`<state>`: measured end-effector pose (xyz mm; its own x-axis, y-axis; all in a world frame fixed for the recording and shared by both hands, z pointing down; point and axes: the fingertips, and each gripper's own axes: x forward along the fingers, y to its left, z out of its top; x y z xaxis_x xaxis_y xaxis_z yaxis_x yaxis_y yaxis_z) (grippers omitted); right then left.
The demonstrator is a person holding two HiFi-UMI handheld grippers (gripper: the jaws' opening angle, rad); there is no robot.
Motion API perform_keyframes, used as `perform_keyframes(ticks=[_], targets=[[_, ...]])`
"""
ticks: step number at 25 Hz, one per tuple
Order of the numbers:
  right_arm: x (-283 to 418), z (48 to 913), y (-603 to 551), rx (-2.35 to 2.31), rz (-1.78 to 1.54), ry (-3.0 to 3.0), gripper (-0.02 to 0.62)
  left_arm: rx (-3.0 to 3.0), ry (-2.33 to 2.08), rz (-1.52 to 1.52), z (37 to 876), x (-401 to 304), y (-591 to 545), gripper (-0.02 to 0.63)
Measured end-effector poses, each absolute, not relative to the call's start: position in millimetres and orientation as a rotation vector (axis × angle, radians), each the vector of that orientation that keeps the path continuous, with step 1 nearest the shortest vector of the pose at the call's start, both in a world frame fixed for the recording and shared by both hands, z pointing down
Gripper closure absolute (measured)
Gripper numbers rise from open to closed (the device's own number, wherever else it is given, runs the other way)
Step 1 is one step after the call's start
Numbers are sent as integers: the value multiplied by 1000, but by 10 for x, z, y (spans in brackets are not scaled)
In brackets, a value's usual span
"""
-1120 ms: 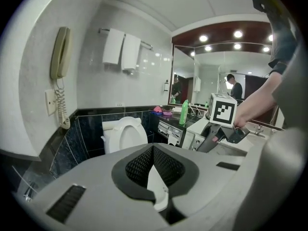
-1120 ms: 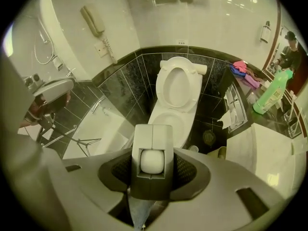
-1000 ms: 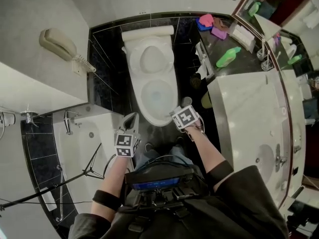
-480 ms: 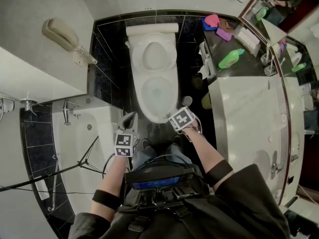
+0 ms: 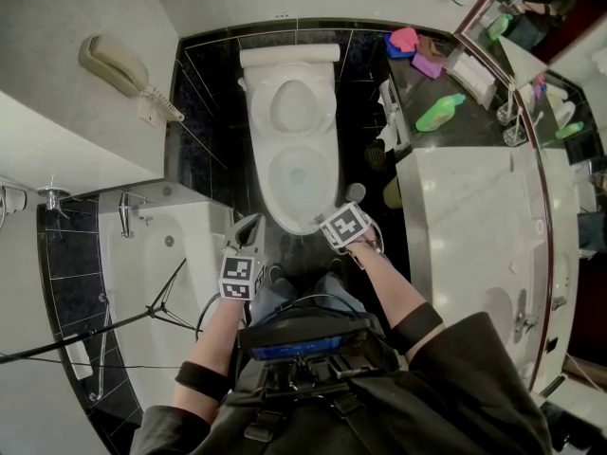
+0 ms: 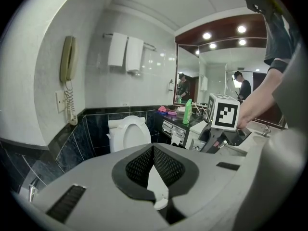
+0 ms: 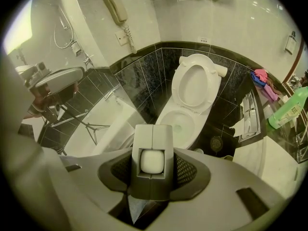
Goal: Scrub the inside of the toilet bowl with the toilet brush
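The white toilet (image 5: 294, 173) stands open, lid up against the wall, with water in its bowl (image 7: 180, 124); it also shows ahead in the left gripper view (image 6: 127, 134). My right gripper (image 5: 340, 218) hovers at the bowl's near right rim. Its jaws (image 7: 153, 143) are shut on a grey block-shaped handle end (image 7: 153, 160) with a white rounded face, which I take for the toilet brush; the brush head is hidden. My left gripper (image 5: 248, 227) hangs left of the bowl's front, and its mesh pads (image 6: 166, 165) meet, holding nothing.
A round holder (image 5: 356, 192) sits on the dark floor right of the toilet. The bathtub (image 5: 161, 273) with a tripod (image 5: 142, 335) lies left. The marble vanity (image 5: 474, 216) with a green bottle (image 5: 438, 112) fills the right. A wall phone (image 5: 109, 64) hangs at the left.
The head view has shifted a little. Both grippers stay at about the same spots by the bowl's front rim, and their jaws have not moved.
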<state>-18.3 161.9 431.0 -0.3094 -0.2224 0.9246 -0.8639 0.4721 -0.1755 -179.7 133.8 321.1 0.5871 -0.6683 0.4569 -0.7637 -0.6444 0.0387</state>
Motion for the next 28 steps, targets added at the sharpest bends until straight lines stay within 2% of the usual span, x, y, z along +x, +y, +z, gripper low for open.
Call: perform_keyframes(ticks=[28], targets=[[-158, 4882, 1253, 1036, 925, -1685, 403, 2642, -967, 657, 3482, -1862, 1190, 612]])
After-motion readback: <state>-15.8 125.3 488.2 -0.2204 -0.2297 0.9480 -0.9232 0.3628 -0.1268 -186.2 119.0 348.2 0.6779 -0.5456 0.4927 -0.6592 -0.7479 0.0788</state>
